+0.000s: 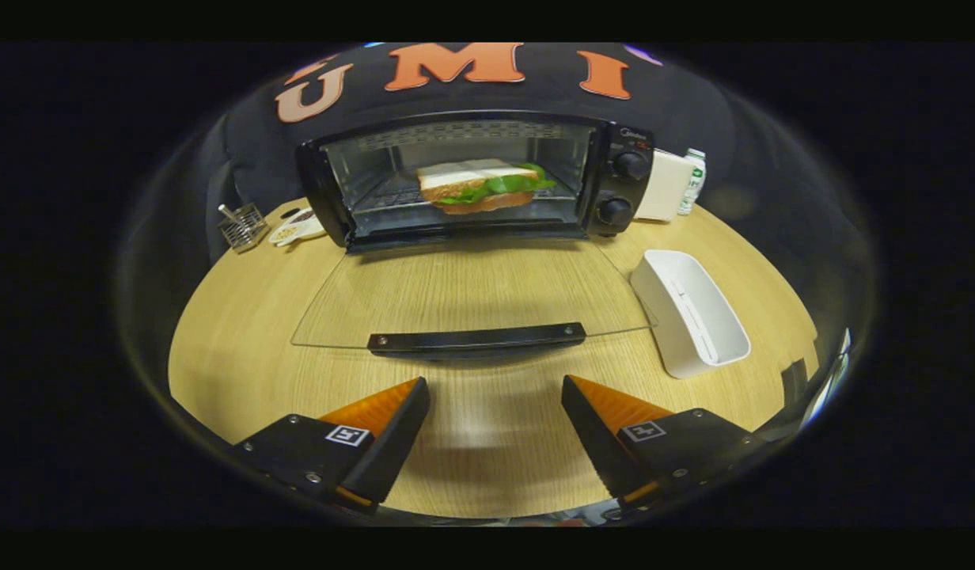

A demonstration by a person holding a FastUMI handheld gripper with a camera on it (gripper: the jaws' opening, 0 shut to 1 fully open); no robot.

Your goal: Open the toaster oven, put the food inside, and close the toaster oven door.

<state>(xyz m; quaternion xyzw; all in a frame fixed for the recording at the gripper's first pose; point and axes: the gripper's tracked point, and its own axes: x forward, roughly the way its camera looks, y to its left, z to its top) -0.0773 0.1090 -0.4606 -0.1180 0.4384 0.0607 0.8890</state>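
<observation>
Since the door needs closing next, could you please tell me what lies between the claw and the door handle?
In the gripper view, just bare wooden table separates the open claw from the door handle, which sits just ahead of the fingers.

Riding the tool (495, 396), the camera looks forward and down, near the table (242, 348), facing the toaster oven (622, 190).
</observation>
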